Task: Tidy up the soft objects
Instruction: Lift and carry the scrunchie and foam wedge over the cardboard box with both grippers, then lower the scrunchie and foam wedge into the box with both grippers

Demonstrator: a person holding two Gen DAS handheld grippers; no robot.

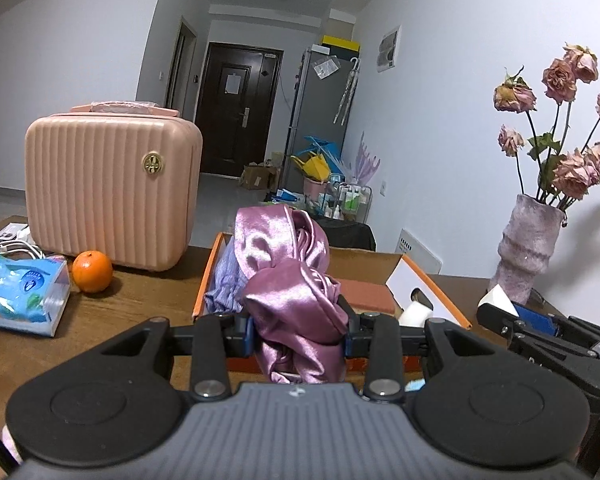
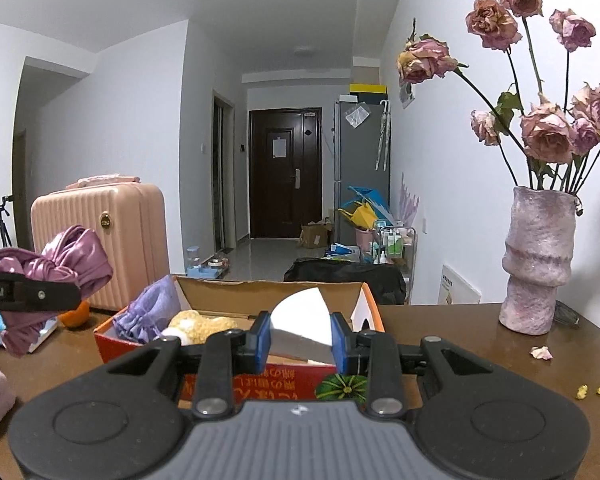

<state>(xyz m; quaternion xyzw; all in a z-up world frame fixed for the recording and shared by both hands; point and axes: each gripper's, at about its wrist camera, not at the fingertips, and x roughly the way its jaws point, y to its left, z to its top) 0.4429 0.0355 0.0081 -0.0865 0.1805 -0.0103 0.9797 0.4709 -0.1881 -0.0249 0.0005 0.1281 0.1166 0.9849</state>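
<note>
Our left gripper [image 1: 299, 330] pinches the bunched purple satin cloth [image 1: 290, 280], lifted over the orange cardboard box [image 1: 204, 280], probably for dropping in. Our right gripper [image 2: 300, 344] clamps the box's white flap [image 2: 300, 320], seemingly keeping the opening clear. Inside: a lilac pouch [image 2: 148, 316] and a plush toy [image 2: 200, 322]. Pink suitcase [image 1: 112, 188], orange [image 1: 93, 271], tissue pack [image 1: 20, 296] and rose vase [image 2: 540, 264] stand aside; nothing blocks the drop.

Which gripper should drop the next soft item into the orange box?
Left. The left gripper is shut on the pink satin cloth above the orange box; the right gripper holds the box's white flap.
</note>
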